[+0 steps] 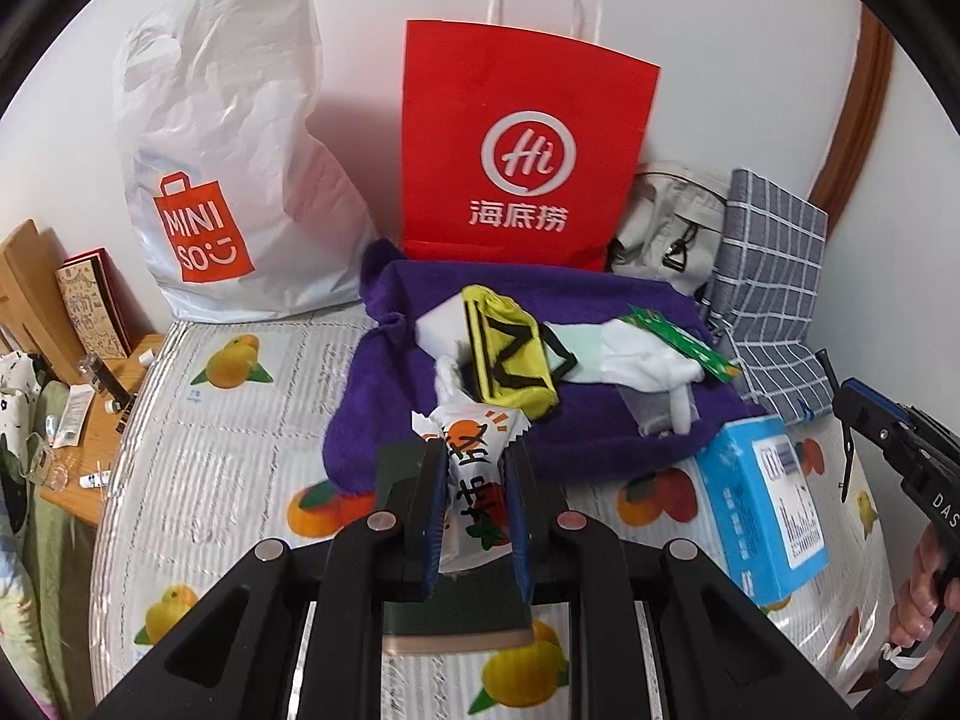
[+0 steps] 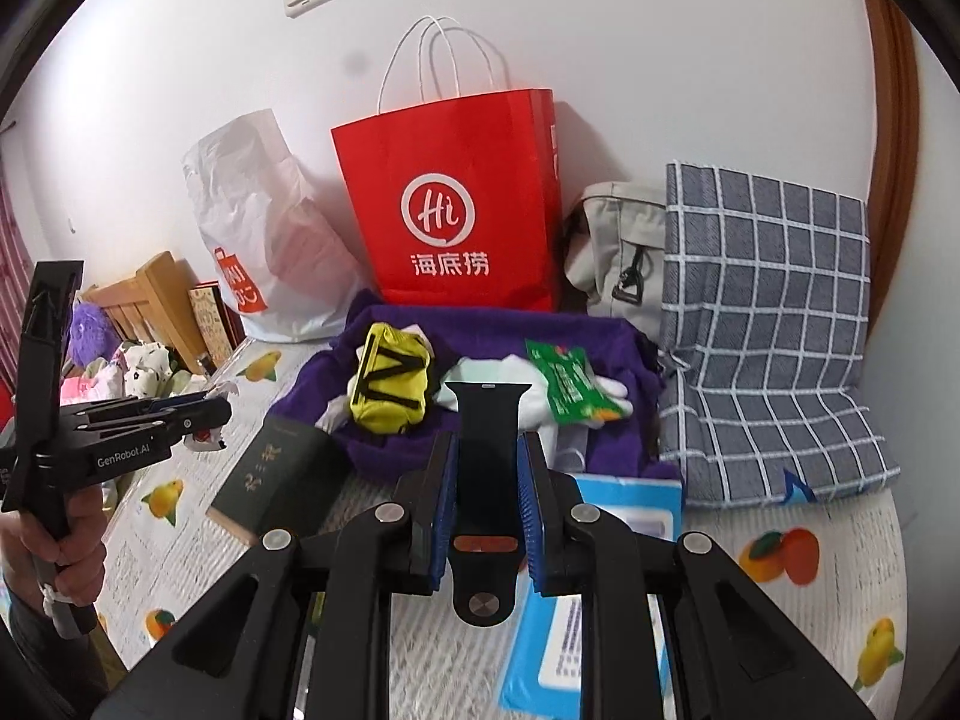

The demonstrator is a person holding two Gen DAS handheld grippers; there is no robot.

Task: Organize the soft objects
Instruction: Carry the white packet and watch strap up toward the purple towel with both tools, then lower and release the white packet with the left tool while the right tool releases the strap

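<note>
Two matte-black handheld grippers: the left gripper (image 1: 474,498) and right gripper (image 2: 487,507) share ridged blue finger pads, round silver pivot pins and angular linkage arms. White "GenRobot.AI" lettering marks the left gripper's side.

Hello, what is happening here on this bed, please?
A person holds tongs in each hand above a bed covered with a fruit-print sheet. The left tongs are shut on a white snack packet. The right tongs are shut on a black watch strap. Ahead, a yellow pouch and white socks lie on a purple towel, before a red paper bag.
</note>
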